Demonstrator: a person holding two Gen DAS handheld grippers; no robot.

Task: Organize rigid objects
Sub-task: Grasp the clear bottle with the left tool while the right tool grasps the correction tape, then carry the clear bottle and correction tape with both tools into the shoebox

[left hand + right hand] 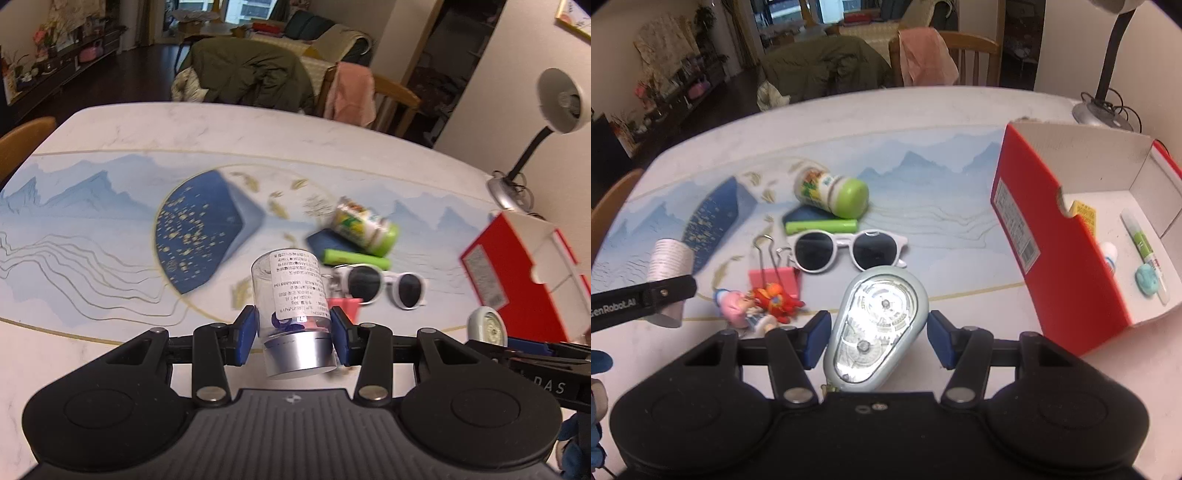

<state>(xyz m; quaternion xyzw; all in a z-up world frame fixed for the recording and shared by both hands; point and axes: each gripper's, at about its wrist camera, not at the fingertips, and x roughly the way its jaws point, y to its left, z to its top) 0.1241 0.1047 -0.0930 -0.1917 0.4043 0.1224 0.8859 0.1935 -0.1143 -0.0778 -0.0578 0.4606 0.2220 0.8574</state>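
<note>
1. The task looks partly done — the red cardboard box (1060, 266) at the table's right side already holds a few small things, while a cluster of objects waits on the tabletop (923, 122).
2. Inside the box, on its white floor: a green-and-white pen (1141, 243), a small teal blob-shaped item (1148, 280), a yellow packet (1084, 216) and a small white bottle with a blue cap (1108, 254), the last two tucked against the red wall.
3. Not yet sorted: the white sunglasses (849, 249), a green-capped bottle (831, 192) lying on its side, a green marker (822, 225) just in front of it, a pink binder clip (774, 277) and a small toy figure (757, 310).
4. The left gripper (295, 332) has its pads pressed against a clear plastic jar with a silver lid (291, 306), carried lid toward the camera and clear of the table.
5. The right gripper (875, 334) has a grey-green correction tape dispenser (875, 325) between its fingers; I judge it gripped, though the pad contact is not plain.
6. Both carried items probably go into the box next — the loose five remain after that.
</note>
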